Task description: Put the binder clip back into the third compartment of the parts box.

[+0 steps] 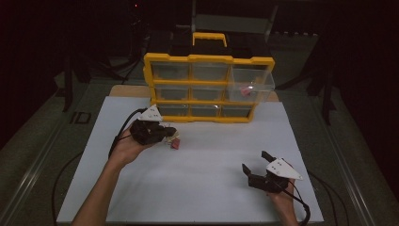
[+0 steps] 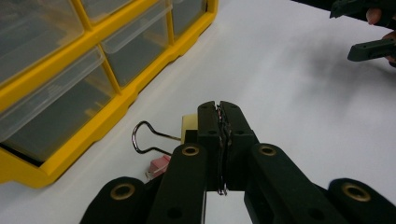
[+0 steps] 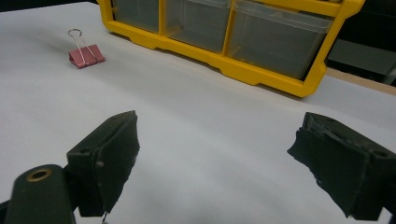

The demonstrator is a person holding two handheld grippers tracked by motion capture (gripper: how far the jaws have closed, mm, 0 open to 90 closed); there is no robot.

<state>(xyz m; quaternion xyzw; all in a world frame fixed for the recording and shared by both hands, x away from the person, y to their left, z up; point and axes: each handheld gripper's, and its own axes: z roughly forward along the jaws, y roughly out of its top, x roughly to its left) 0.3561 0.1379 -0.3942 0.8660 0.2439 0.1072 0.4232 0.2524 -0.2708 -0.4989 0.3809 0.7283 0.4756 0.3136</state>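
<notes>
the left gripper had its jaws pressed together on the wire handle of a binder clip — a pale yellow one, held just above the white table, with a pink clip right beside it on the sheet. the yellow drawer cabinet stood just behind, one upper right drawer pulled out. well apart, near the table's front edge, the right gripper rested with its jaws spread wide — nothing between them.

Pink binder clip, yellow organiser w/ clear drawers, white tabletop, black tongs, maybe yellowish clip.
</notes>
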